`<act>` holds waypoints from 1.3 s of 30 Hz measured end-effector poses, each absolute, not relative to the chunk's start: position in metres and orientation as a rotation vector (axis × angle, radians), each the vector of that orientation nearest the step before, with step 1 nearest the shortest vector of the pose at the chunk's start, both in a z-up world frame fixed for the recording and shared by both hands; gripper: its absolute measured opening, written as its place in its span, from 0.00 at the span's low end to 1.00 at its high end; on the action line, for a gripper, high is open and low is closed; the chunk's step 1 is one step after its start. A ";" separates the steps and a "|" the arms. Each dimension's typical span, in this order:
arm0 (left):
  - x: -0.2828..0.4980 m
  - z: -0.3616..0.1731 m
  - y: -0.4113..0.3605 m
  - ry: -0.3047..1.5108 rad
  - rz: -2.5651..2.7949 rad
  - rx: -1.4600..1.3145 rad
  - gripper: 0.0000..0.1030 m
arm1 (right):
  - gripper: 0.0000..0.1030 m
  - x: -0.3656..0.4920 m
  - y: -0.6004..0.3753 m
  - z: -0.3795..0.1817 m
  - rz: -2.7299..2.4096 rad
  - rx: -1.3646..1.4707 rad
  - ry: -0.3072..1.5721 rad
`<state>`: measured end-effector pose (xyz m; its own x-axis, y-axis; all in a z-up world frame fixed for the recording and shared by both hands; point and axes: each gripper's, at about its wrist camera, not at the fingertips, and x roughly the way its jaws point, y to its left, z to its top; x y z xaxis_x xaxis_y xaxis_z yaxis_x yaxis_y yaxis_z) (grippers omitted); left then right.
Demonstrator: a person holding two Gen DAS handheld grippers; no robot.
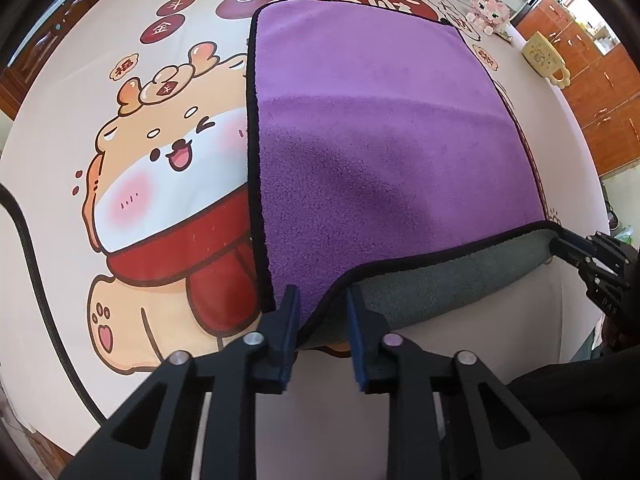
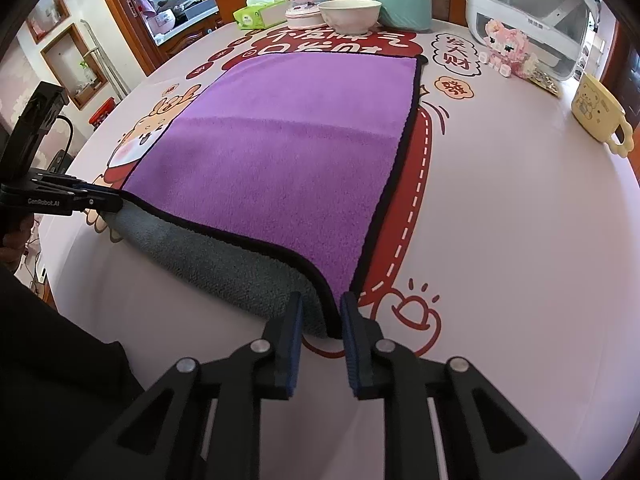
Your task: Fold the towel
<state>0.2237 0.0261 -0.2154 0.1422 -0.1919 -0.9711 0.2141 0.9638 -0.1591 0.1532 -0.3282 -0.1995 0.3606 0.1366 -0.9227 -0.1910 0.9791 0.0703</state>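
A purple towel (image 1: 360, 120) with black trim and a grey underside (image 1: 440, 284) lies on the printed tablecloth; it also shows in the right wrist view (image 2: 288, 140). Its near edge is lifted off the table, so the grey side shows. My left gripper (image 1: 323, 312) straddles the near left corner, jaws around the trim with a gap between the pads. My right gripper (image 2: 320, 316) straddles the near right corner the same way. Each gripper shows in the other's view, the right (image 1: 576, 250) and the left (image 2: 100, 196), pinching the towel's corners.
At the table's far side stand a green tissue box (image 2: 256, 16), a white bowl (image 2: 350, 12), a teal container (image 2: 404, 4), a white appliance (image 2: 528, 12) and a pink toy figure (image 2: 506, 46). A yellow mug (image 2: 596, 114) stands at the right.
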 end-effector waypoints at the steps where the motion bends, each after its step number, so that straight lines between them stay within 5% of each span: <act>1: 0.224 -0.216 0.025 1.400 -0.293 0.022 0.14 | 0.15 0.153 -0.328 -0.200 0.209 -0.052 1.184; 9: 0.225 -0.216 0.023 1.396 -0.301 0.018 0.05 | 0.07 0.155 -0.328 -0.200 0.199 -0.059 1.182; 24: 0.219 -0.207 0.027 1.364 -0.288 -0.008 0.04 | 0.05 0.155 -0.326 -0.198 0.186 -0.072 1.178; 39: 0.247 -0.138 0.028 1.182 -0.308 0.015 0.04 | 0.05 0.185 -0.331 -0.149 0.120 -0.093 1.040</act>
<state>0.2475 0.0285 -0.1382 0.3423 -0.2288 -0.9113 0.2444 0.9582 -0.1488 0.1846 -0.3309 -0.1492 0.5005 0.0551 -0.8640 -0.1430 0.9895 -0.0197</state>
